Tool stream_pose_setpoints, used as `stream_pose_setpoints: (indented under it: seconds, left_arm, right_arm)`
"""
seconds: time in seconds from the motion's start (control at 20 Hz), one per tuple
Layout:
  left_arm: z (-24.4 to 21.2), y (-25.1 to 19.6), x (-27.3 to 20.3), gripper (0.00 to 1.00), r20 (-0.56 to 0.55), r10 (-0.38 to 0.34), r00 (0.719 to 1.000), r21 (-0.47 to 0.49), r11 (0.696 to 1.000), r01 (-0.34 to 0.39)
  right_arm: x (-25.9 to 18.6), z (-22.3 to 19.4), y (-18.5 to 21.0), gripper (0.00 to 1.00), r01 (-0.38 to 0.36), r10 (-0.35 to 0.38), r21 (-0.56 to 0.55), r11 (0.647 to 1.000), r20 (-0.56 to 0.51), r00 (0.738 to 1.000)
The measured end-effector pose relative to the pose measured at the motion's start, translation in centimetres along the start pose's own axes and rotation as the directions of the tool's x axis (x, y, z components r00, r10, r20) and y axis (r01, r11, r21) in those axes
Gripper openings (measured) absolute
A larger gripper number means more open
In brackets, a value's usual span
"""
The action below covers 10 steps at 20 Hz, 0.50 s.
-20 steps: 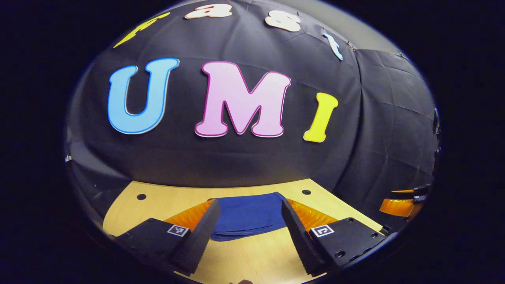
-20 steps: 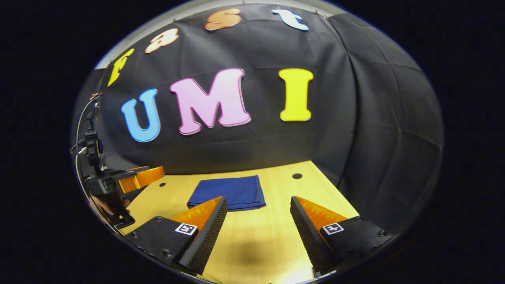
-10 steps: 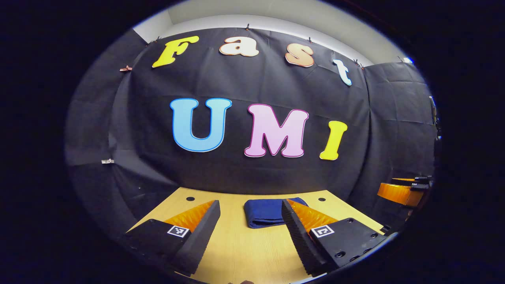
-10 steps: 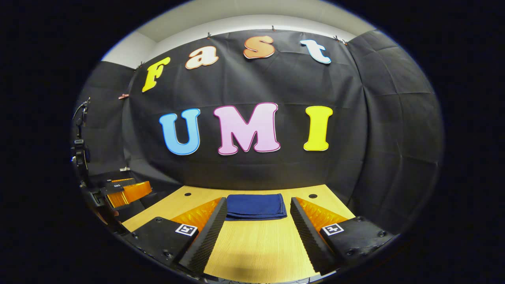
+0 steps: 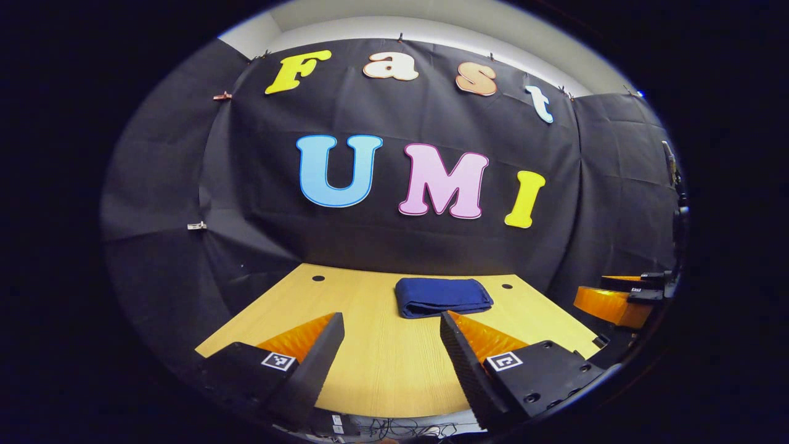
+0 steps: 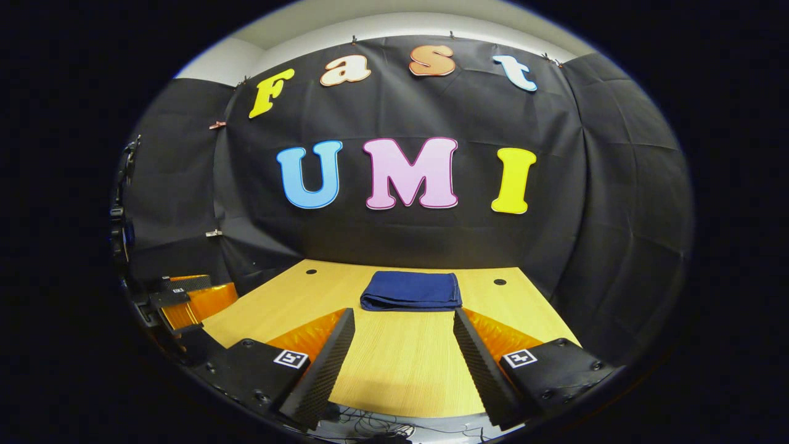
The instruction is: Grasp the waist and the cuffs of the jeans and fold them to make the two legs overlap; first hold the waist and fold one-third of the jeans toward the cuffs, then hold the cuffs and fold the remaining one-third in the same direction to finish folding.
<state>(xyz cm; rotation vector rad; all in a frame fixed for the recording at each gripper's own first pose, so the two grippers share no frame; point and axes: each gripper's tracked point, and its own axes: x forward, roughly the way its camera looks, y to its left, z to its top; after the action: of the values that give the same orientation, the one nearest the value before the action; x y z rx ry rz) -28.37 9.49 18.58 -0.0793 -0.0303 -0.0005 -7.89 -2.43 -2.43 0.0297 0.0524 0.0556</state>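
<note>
Both grippers have pulled back from the jeans since a second ago. The left gripper (image 5: pixel 389 333) and right gripper (image 6: pixel 404 330) gape wide, empty, above the table's (image 6: pixel 400 370) near edge; the folded jeans (image 6: pixel 412 290) lie by its far edge

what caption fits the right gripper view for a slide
Folded jeans lie on the wooden table beyond the open right gripper.
</note>
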Motion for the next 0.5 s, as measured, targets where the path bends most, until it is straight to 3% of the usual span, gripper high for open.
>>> stream_pose_setpoints:
  seconds: [0.5]
  left_arm:
    - [1.8,-1.7,0.6,0.96,0.061,-0.038,0.997,0.057,0.998,0.035]
  right_arm:
    - [-0.2,0.1,1.0,0.98,-0.006,0.007,-0.023,1.0,0.006,1.0]
